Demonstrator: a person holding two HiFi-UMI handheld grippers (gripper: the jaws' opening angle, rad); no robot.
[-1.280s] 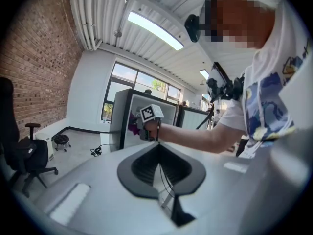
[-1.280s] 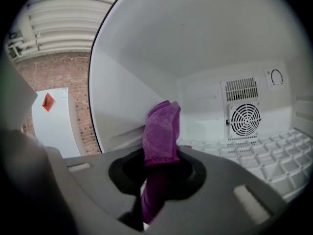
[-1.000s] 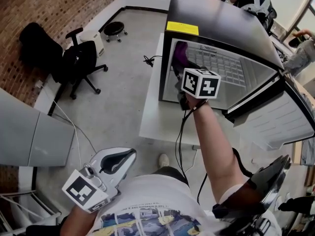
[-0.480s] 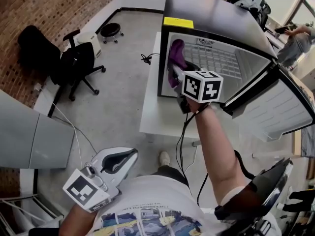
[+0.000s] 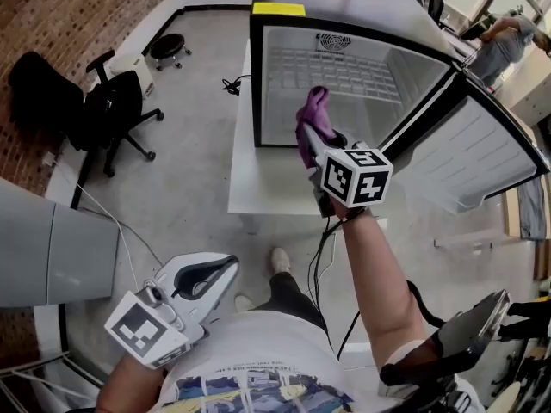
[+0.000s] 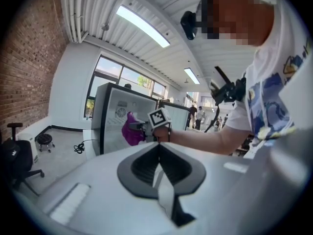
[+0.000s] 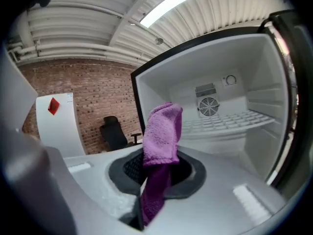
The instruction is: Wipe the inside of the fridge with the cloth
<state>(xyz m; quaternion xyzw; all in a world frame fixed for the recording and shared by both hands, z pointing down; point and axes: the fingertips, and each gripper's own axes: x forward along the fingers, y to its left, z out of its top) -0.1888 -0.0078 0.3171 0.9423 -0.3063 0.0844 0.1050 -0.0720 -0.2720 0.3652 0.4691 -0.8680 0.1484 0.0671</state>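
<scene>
The fridge (image 5: pixel 274 84) stands open on a white surface (image 5: pixel 258 188), at that surface's far edge. Its door (image 5: pixel 482 153) is swung wide to the right and there is a yellow label (image 5: pixel 277 9) on its top front edge. On the floor to the left are a black office chair (image 5: pixel 103 110), a round stool (image 5: pixel 164 48) and a coiled cable (image 5: pixel 231 86) just beside the surface's left edge. Nothing stands between the right gripper (image 5: pixel 315 147) and the fridge's open front.

The right gripper's jaws are clenched on the cloth (image 5: pixel 313 123). They hold it up at the mouth of the fridge, towards the lower left of the opening. No view shows whether it touches a wall inside.

The left gripper (image 5: pixel 215 274) hangs low by the person's body, well apart from the fridge. Its jaws are pressed together with nothing between them.

Only the right gripper view looks into the cabinet. It shows a round fan (image 7: pixel 209 105) on the back wall, a wire shelf (image 7: pixel 230 120) below it and bare white walls. The left gripper view shows the scene from the side, with the cloth held before the fridge's front.

The cloth is purple and fluffy. It is bunched into a folded wad above the jaws, and a darker tail hangs down through them.
</scene>
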